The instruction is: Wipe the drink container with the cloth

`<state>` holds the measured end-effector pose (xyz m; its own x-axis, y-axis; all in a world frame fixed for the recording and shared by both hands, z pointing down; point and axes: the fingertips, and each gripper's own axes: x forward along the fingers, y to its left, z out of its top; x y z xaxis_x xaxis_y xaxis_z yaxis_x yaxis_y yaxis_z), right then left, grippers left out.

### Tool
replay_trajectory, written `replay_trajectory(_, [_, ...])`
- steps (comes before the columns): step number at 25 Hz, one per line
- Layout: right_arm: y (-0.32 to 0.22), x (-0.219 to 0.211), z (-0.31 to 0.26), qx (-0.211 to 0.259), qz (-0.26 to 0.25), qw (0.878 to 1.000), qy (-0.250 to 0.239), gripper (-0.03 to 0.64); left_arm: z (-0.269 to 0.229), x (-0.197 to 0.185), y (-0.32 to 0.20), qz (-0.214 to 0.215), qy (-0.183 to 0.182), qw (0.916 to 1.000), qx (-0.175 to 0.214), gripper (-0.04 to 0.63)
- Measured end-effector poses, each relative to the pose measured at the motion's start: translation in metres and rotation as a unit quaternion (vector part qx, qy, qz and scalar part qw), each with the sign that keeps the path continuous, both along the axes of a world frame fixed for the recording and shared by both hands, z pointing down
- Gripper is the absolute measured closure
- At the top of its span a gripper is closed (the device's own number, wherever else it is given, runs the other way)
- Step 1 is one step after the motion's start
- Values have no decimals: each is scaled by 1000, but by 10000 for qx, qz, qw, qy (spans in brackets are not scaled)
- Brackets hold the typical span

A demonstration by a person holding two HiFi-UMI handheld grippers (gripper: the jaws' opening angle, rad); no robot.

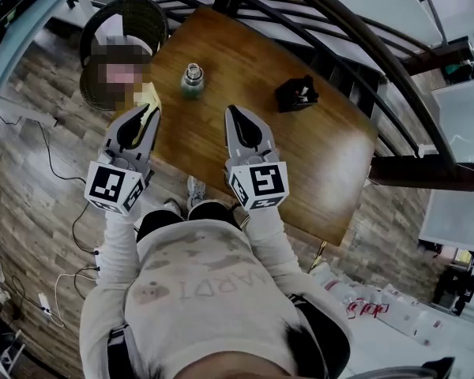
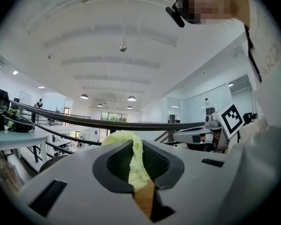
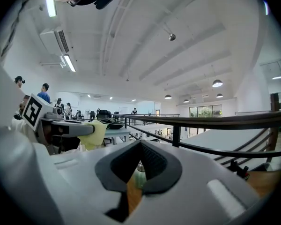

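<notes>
Cloth [image 2: 131, 159], pale yellow-green, was pinched tight between the pads of my left gripper [image 2: 133, 146]. A fold stuck up past the tips and the rest ran down thru the gap. From the head view the same cloth showed as a yellow tuft at the tip of that gripper, over the near-left edge of the table [image 1: 316, 164].

My right gripper [image 3: 139, 144] had its jaws together at the tips w/ nothing held. Thru the small slot under the pads I saw a strip of wood and the bottle [image 3: 139, 175], which was beyond the jaws, not in them.

Bottle stood upright on the brown wooden table, clear w/ a greenish tint and a cap on. In the head view it sat ahead of both grippers, roughly btwn their tips and apart from each. Neither the cloth nor a jaw touched it.

Small black object [image 1: 296, 93] sat on the table to the right of the bottle, well apart from it; couldn't tell what it was. Wicker chair [image 1: 130, 22] stood at the far-left corner. Dark railing [image 3: 215, 123] ran across behind the table. Both grippers were side by side, pointing fwd.
</notes>
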<state>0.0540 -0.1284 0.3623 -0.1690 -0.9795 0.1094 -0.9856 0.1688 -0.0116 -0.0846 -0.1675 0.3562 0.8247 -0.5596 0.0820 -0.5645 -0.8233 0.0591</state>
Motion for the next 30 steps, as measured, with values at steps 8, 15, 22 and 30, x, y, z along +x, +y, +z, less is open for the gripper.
replay_trajectory(8, [42,-3,-26,310,261,9991,106,606,-23,-12,33,26,132,9996,249,568])
replay_trajectory(15, [61,-15,-37,436,376,9983,119,606,-36,-33,45,-31,186,9991,386,568])
replay_trajectory(22, [83,-21,-47,617,508,9967,128,606,-44,-43,64,13,254,9986,456,568])
replay_trajectory(30, [95,-37,-59,744,632,9951,168,606,-52,-56,73,144,321,9979,537,568])
